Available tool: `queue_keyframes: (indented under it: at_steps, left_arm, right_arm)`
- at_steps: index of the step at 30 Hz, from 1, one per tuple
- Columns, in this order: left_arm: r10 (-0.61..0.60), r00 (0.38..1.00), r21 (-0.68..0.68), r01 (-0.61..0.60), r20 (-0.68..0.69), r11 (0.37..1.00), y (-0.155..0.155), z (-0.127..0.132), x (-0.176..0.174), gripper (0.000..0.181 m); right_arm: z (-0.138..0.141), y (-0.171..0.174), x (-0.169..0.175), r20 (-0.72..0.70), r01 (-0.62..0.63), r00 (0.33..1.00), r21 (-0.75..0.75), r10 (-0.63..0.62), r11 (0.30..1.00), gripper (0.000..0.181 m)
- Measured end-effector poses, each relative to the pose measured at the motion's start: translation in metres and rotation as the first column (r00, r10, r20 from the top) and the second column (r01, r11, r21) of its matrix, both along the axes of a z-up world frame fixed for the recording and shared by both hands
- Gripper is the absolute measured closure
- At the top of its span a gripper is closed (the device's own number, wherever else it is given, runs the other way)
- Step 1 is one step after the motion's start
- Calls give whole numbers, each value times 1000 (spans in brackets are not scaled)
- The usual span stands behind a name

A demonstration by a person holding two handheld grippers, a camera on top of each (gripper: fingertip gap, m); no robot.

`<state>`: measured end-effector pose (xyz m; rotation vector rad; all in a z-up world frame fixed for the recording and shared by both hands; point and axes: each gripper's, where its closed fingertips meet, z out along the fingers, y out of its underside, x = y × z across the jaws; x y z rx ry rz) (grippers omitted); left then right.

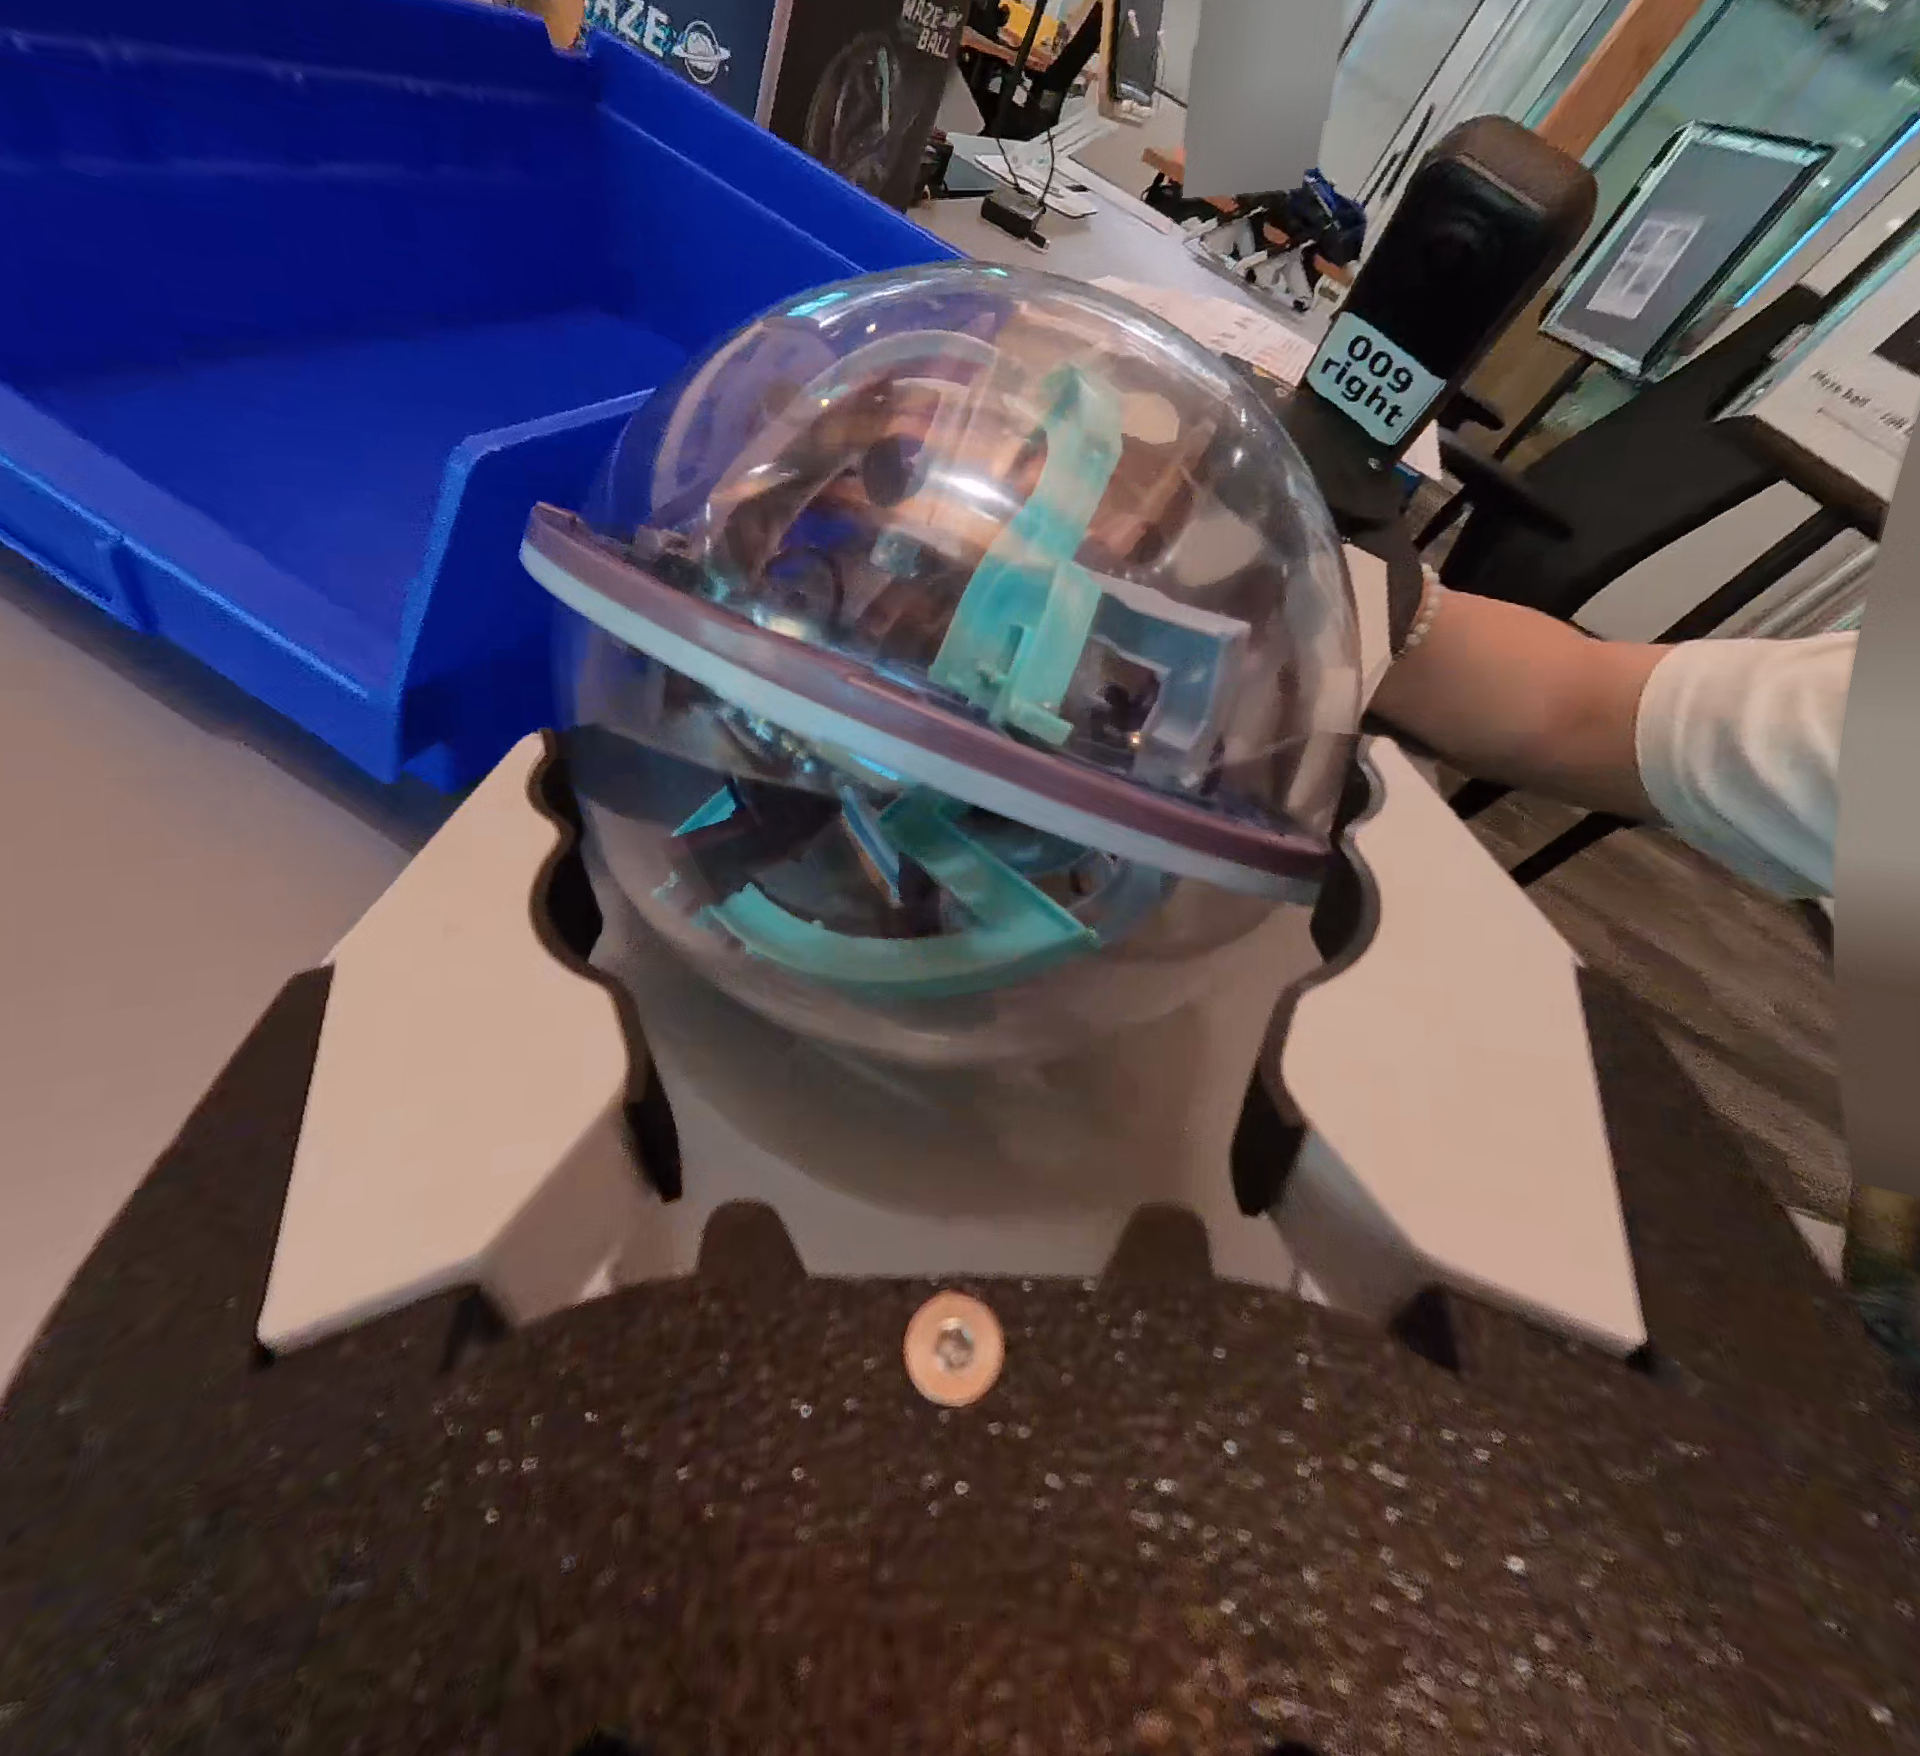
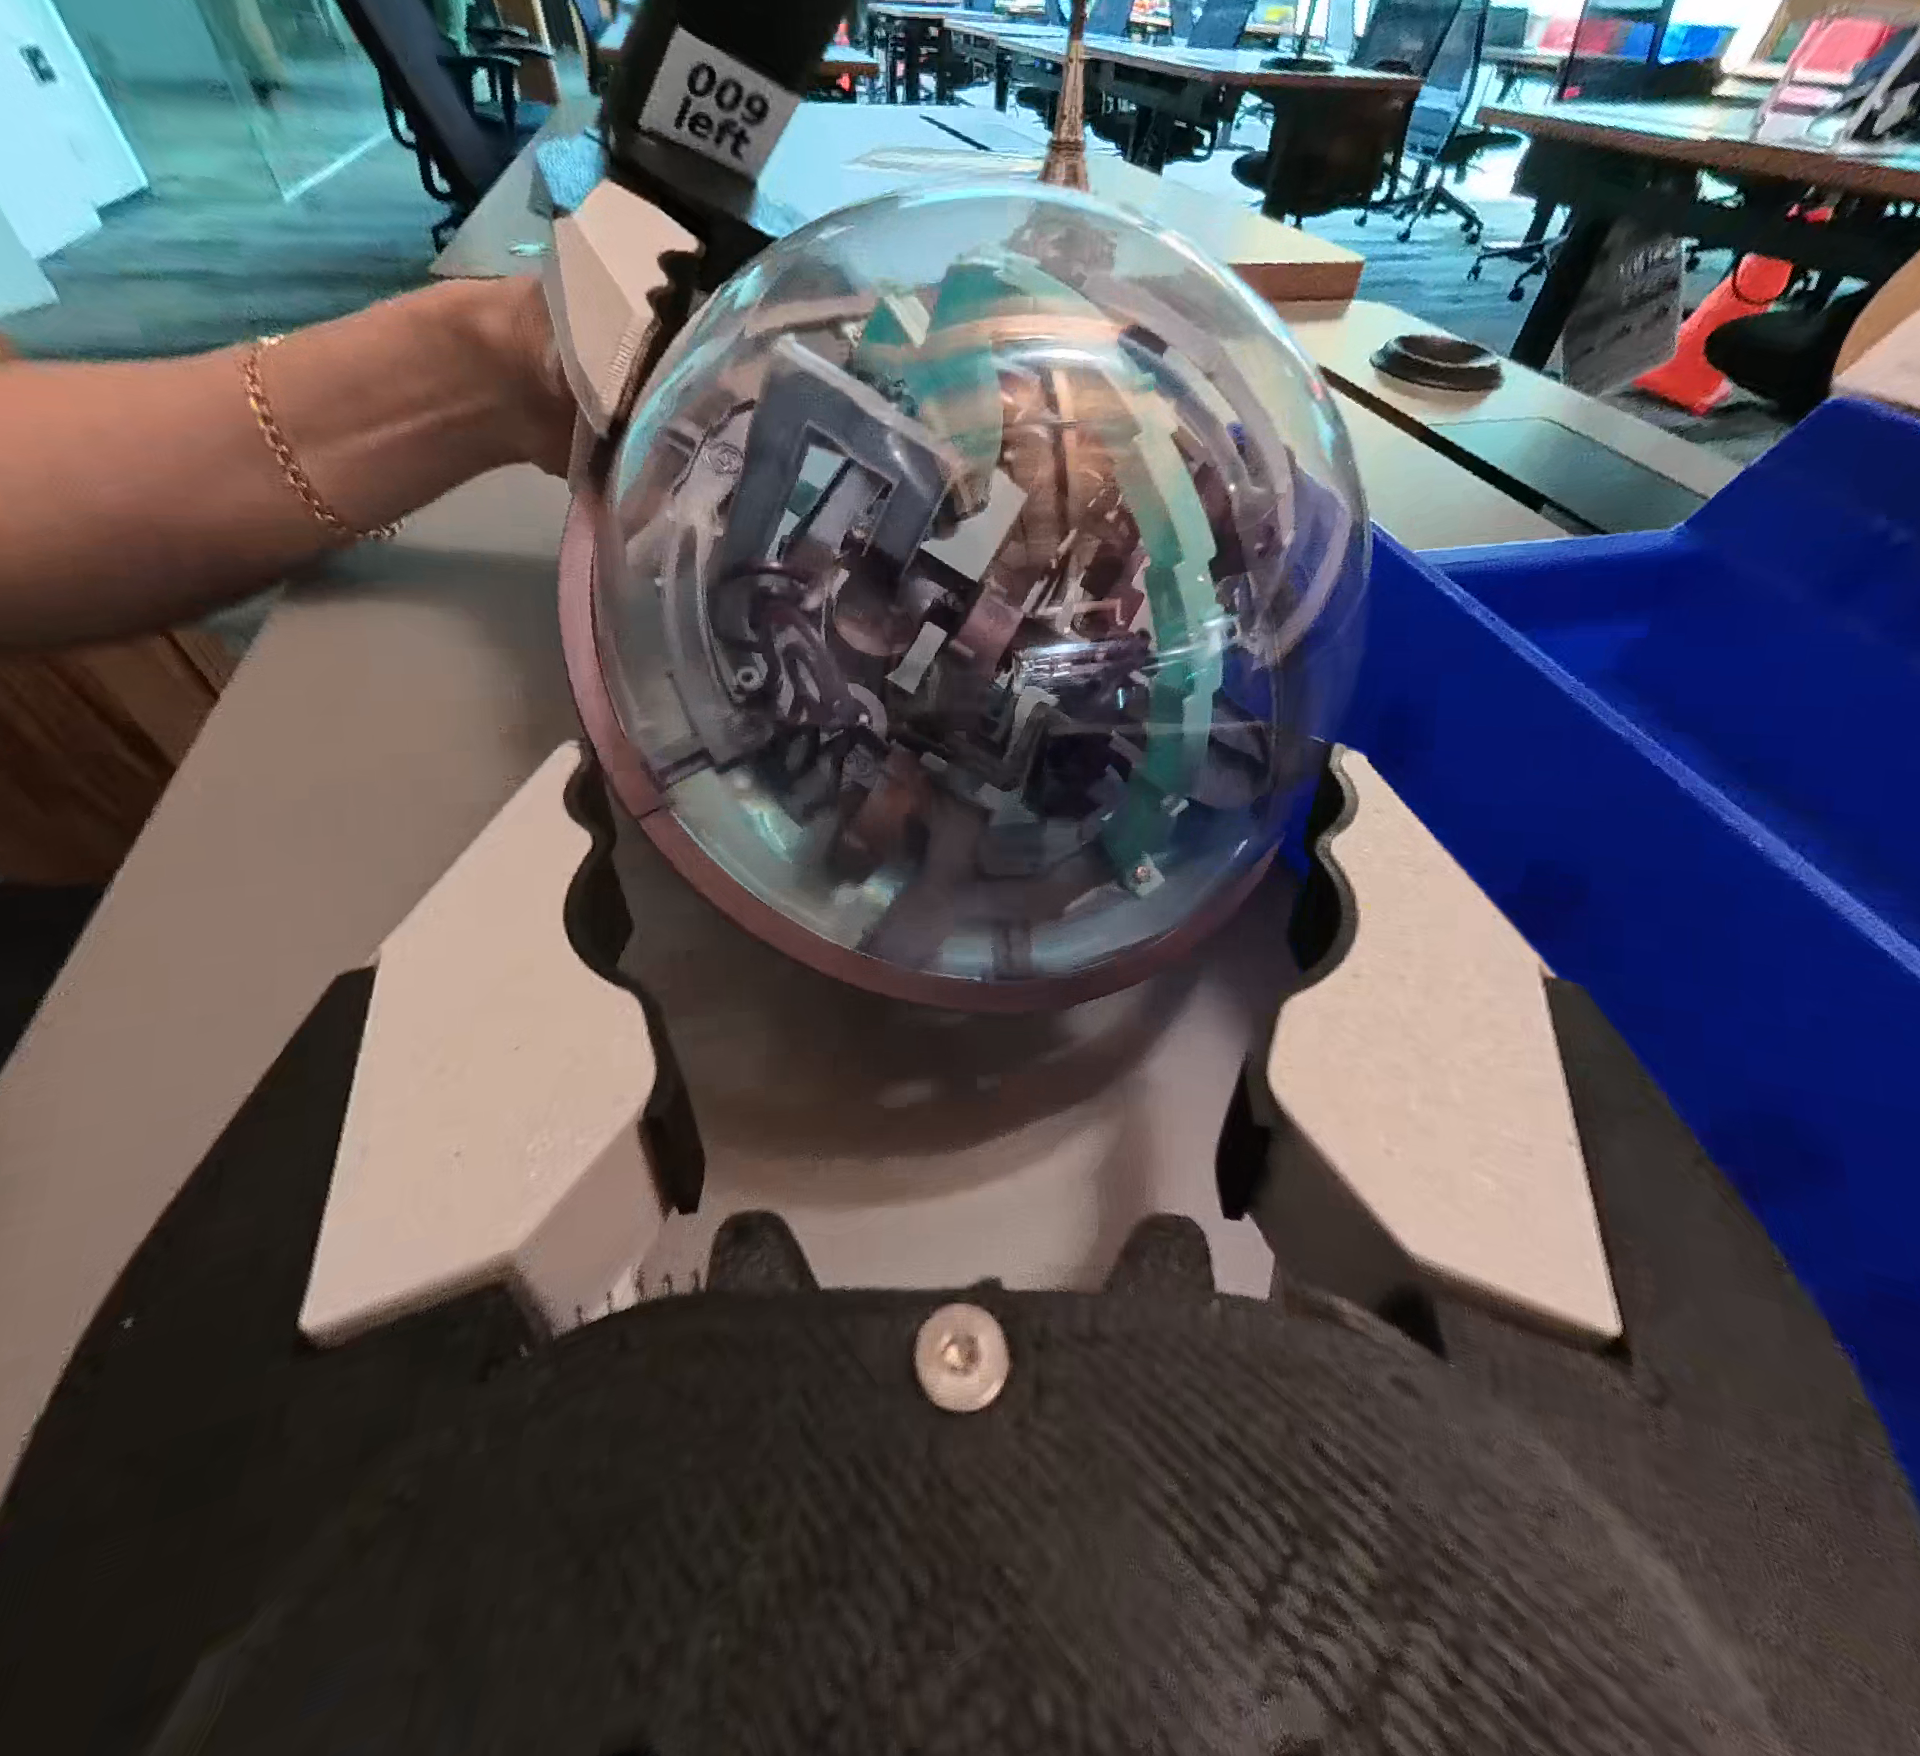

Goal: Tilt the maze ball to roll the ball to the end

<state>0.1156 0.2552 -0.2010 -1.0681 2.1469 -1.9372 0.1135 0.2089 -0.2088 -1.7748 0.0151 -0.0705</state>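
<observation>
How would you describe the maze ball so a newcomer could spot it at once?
Start at the big blue bin on the pale table. Right beside it, between both grippers' fingers, sits the maze ball. It is the only clear sphere, packed with teal and purple tracks and ringed by a purple band.

Each wrist camera is looking forward along its own jaws, very close to the maze ball (image 1: 956, 657). The two are facing each other from opposite sides, sharing the ball, the blue bin (image 2: 1662, 719) and the counter (image 1: 135, 875).

Black tool (image 1: 951, 875), grey fingers (image 1: 436, 1062)
</observation>
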Motion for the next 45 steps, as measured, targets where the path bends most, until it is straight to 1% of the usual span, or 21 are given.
queue_keyframes:
  at_steps: [5,13,18,21,23,25,27,29,31,35,37,40,42,45]
  left_arm:
    - [3,1000,-12,-3,-1,1000,0,0,0,43]
    - [-5,998,-40,3,-56,999,-5,0,2,43]
    - [-3,988,-63,-7,-155,998,-8,0,5,43]
    - [-8,984,-53,-1,-177,999,-9,0,6,43]
    - [-8,981,-52,-2,-195,999,-9,0,6,43]
    - [-16,972,-67,0,-234,998,-11,-1,6,43]
    - [-36,961,-80,15,-273,997,-15,-5,4,43]
    - [-49,956,-84,26,-288,996,-17,-7,3,44]
    - [-49,957,-89,24,-286,996,-17,-7,3,44]
    - [-40,967,-104,14,-251,994,-17,-6,5,43]
    - [-31,979,-116,7,-203,993,-17,-1,7,41]
    - [5,994,-114,-18,-108,993,-15,8,12,38]
    - [32,998,-114,-37,-51,993,-13,14,14,37]
    - [55,998,-124,-57,-19,991,-12,18,17,37]
  right_arm:
    - [0,0,0,-9,4,1000,2,-4,1000,52]
    - [2,-5,1,-57,6,998,-13,-7,1000,52]
    - [3,-9,4,-158,4,987,-22,-8,1000,52]
    - [3,-9,5,-170,7,985,-15,-9,1000,51]
    - [-2,-9,5,-111,9,994,-37,-13,999,50]
    - [-9,-7,6,-11,35,999,-84,-36,996,47]
    - [-13,-5,11,103,83,992,-114,-71,990,44]
    - [-13,-2,14,203,105,976,-116,-80,988,37]
    - [-10,-2,14,248,109,965,-98,-81,989,38]
    - [-10,-4,14,239,90,969,-119,-60,989,40]
    - [-11,-3,12,208,89,976,-132,-60,987,40]
    - [-14,-2,7,115,66,992,-139,-50,988,45]
    - [-18,-3,6,90,61,995,-152,-48,986,51]
    - [-22,-1,7,90,77,994,-162,-63,984,51]
